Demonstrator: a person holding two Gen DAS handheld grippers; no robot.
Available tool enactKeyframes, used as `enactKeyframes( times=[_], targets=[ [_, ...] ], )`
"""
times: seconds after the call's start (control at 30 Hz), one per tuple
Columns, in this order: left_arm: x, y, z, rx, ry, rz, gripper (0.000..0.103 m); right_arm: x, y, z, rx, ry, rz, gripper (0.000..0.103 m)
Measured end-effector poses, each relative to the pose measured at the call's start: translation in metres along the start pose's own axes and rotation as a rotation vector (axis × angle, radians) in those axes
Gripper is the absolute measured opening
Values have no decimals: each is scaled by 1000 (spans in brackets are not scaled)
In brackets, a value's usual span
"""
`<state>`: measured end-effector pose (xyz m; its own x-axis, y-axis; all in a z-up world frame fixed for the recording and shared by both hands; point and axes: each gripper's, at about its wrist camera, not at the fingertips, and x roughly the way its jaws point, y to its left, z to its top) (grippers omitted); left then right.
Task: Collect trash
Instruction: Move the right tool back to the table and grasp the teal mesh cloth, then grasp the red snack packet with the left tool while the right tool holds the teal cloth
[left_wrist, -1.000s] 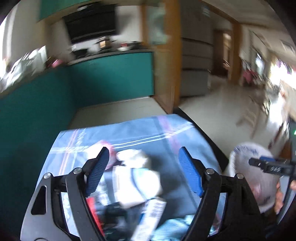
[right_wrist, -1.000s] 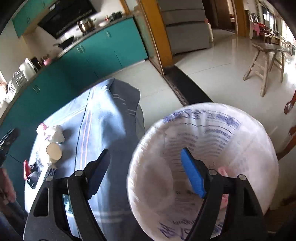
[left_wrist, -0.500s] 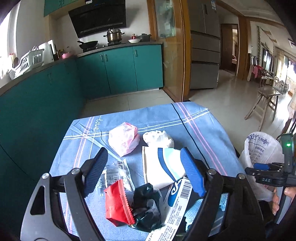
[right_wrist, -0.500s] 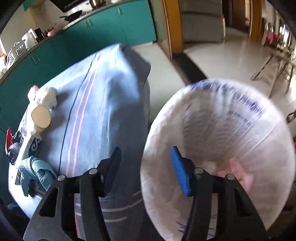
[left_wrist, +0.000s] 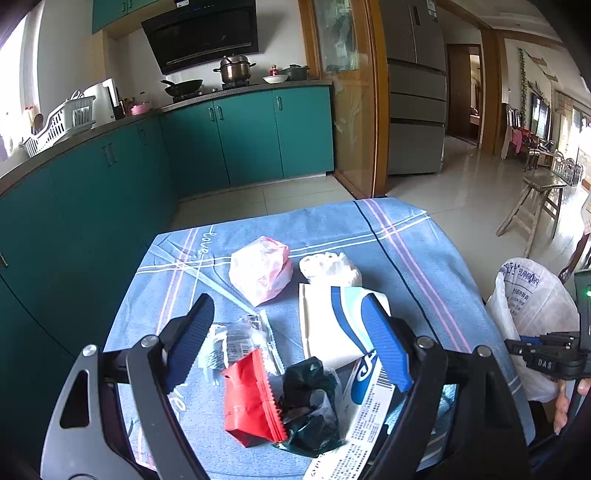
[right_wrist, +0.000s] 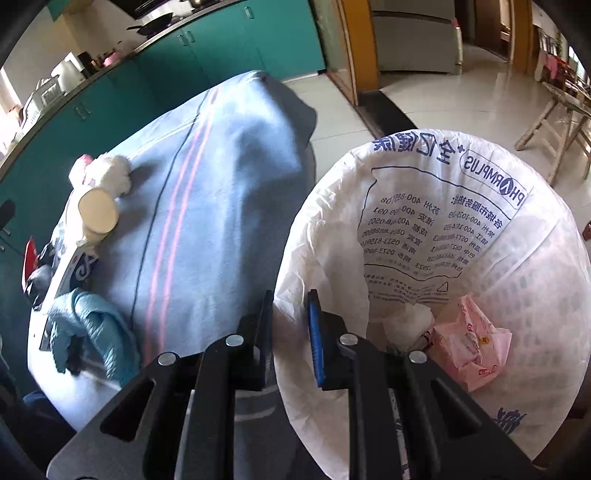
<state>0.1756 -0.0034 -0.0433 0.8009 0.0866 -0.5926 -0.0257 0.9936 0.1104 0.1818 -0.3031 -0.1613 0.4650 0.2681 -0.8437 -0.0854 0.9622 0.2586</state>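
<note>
Trash lies on the blue tablecloth: a pink plastic bag, a crumpled white tissue, a white and blue paper cup on its side, a clear wrapper, a red packet, a dark green wrapper and a printed label. My left gripper is open and empty above this pile. My right gripper is shut on the rim of the white trash bag, which holds a pink wrapper and white tissue. The bag also shows in the left wrist view.
Teal kitchen cabinets line the back and left. A teal cloth lies at the table's near edge. A wooden bench stands on the tiled floor to the right, beyond the bag.
My right gripper has closed from wide open onto the trash bag's rim. My left gripper has pulled back and steadied over the trash pile, still open.
</note>
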Motion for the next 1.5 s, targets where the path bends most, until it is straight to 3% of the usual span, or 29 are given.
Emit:
enactKeyframes(
  times=[0.1,0.17,0.27,0.4,0.47,0.53,0.8,0.9,1.07,1.33,1.5],
  targets=[
    [-3,5,-1,-14,0,-3,84,-11,8,-3,-27,-43,-26,22],
    [-4,7,-2,-18,2,-9,85,-26,18,-5,-54,-115,-36,45],
    [-6,8,-6,-20,6,-17,86,-43,47,-8,-154,-190,60,56],
    [-3,7,-11,-22,29,-20,87,-35,95,-21,-324,-155,145,62],
    [-1,7,-13,-27,40,-21,87,-30,117,-27,-401,-133,186,82],
    [-1,10,-14,-43,42,-22,88,-24,136,-28,-460,-131,192,90],
    [4,38,-27,-99,77,-4,90,5,187,-24,-504,-74,196,90],
    [6,55,-30,-142,92,2,90,11,189,-25,-496,-46,182,61],
    [4,74,-35,-178,90,15,90,7,183,-25,-474,-43,215,38],
    [8,97,-45,-203,110,68,90,0,147,-17,-367,-74,131,37],
    [4,110,-45,-240,97,84,90,0,126,-7,-262,-65,131,37]
  ],
)
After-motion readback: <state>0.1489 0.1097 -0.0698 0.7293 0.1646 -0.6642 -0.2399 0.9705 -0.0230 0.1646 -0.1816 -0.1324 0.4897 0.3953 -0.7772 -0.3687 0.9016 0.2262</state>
